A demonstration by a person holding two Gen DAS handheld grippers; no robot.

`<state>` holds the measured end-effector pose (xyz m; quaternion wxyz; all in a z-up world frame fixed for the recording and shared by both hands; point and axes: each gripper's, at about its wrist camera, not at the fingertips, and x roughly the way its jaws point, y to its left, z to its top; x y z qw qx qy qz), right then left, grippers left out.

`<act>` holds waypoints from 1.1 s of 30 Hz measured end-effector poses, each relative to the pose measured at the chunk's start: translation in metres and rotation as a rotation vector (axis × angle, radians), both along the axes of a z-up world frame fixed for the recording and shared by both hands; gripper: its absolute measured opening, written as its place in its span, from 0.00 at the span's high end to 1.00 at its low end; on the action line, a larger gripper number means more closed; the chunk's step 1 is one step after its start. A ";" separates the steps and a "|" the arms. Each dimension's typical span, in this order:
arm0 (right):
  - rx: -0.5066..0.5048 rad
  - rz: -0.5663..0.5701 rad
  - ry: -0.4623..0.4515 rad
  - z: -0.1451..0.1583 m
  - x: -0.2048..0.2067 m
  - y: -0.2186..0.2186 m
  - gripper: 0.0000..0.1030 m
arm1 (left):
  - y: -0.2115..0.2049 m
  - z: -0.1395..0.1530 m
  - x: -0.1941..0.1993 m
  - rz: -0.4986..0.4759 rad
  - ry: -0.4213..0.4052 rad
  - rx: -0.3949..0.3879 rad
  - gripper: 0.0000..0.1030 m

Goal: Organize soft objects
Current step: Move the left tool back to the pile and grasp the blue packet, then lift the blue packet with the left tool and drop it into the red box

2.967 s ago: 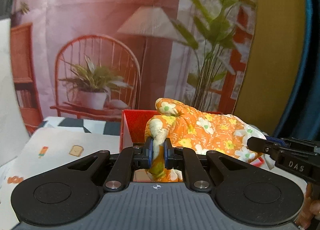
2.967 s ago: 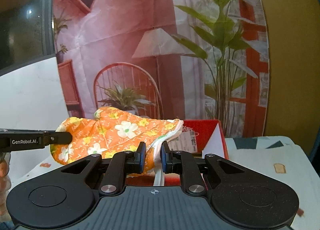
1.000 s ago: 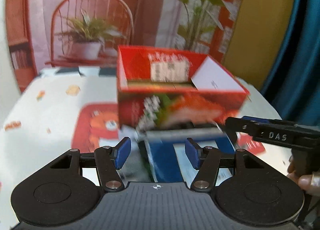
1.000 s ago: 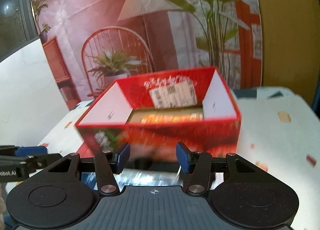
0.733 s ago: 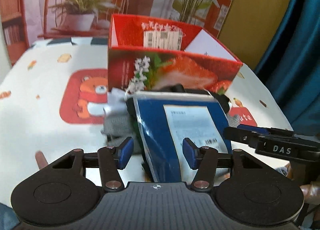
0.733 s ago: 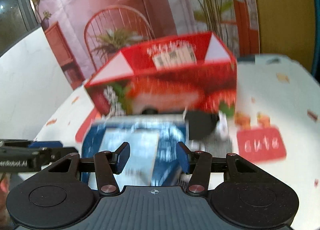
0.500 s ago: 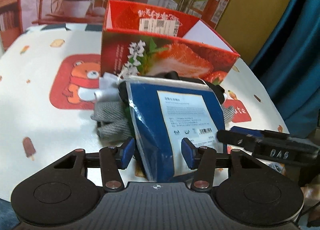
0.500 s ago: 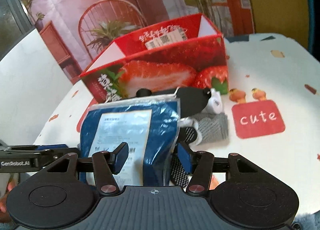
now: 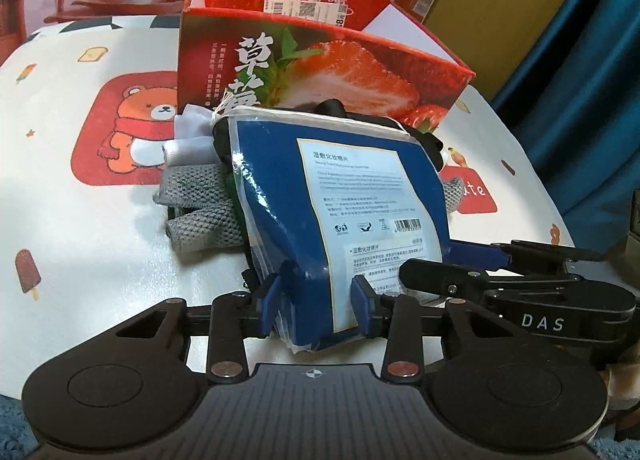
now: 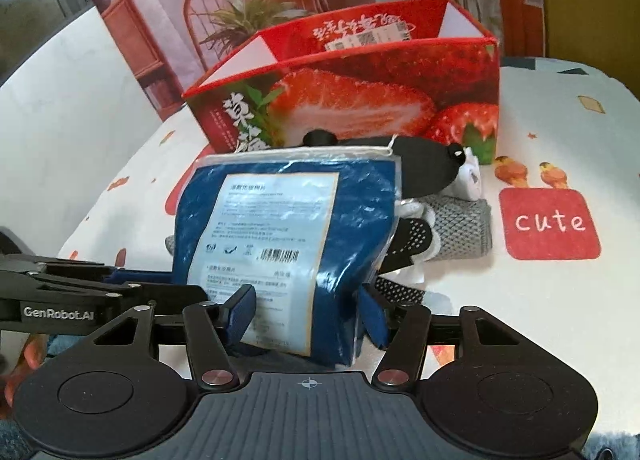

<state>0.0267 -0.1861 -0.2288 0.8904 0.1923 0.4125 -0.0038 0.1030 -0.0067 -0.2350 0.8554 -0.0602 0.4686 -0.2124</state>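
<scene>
on the left of the tablecloth (image 9: pixel 80 220) lies a bear patch, then grey knitted socks (image 9: pixel 196 212) spilling out from under the pile. the left gripper (image 9: pixel 318 306) has its blue pads apart, 1 on each side of the near bottom corner of the blue pouch (image 9: pixel 340 196); whether they press it yet i cannot tell, though they look close against the film. the pouch lies on top of the soft heap, directly ahead of both grippers, its long axis running away from them toward the strawberry box (image 9: pixel 320 56), which stands open just behind the pile. the right gripper (image 10: pixel 306 314) also stands spread around the pouch's near edge, from the other side, so both are about equally near. right of the pouch, a black item (image 10: pixel 424 168), dotted black socks (image 10: pixel 408 240) and more grey knit sit touching one another. judged from this, the coming move is a pinch on the near end, then a lift straight forward into the box.
</scene>
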 end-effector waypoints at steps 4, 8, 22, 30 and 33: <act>0.001 0.003 -0.002 -0.001 0.000 0.000 0.53 | 0.001 -0.003 0.002 0.003 0.011 -0.007 0.63; 0.015 -0.005 0.000 -0.004 0.001 -0.003 0.54 | 0.000 -0.008 0.004 0.005 0.019 -0.007 0.63; -0.006 0.005 0.002 -0.014 0.004 0.001 0.54 | 0.001 -0.020 0.011 0.012 0.040 -0.028 0.63; -0.003 0.006 -0.006 -0.015 0.005 0.001 0.57 | 0.001 -0.020 0.010 0.006 0.039 -0.029 0.63; 0.002 0.008 -0.012 -0.015 0.004 0.001 0.58 | 0.002 -0.020 0.011 0.006 0.040 -0.034 0.63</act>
